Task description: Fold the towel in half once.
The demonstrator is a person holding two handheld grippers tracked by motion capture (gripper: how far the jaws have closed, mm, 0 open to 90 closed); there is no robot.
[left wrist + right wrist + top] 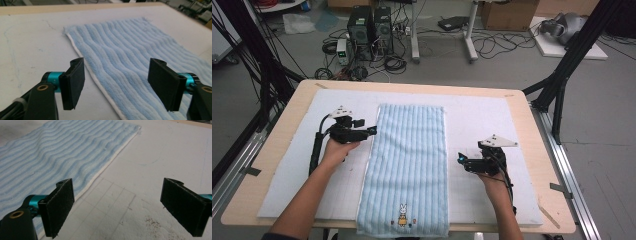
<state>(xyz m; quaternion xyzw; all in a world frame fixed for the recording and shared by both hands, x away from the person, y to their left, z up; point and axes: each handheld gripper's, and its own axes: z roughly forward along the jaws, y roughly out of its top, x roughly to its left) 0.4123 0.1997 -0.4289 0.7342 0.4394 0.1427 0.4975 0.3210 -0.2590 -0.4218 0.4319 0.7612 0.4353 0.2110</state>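
I see a long light-blue ribbed terry towel (406, 167) lying flat down the middle of the white padded mat (492, 120) that covers my pale wooden bench (532, 130). Its near end, with a small embroidered rabbit (402, 215), hangs just over the bench's near edge, and its far end stops short of the mat's far edge.

My left tool (373, 130) sits at the towel's left edge, toward the far end. In the left gripper view (117, 82) its jaws stand wide apart with nothing between them, straddling the towel's white-trimmed edge (100, 85).

My right tool (460, 161) is near the towel's right edge, about midway along, over bare mat. In the right gripper view (120, 207) its jaws gape just as wide and grip nothing; the towel's edge runs just beside one jaw.
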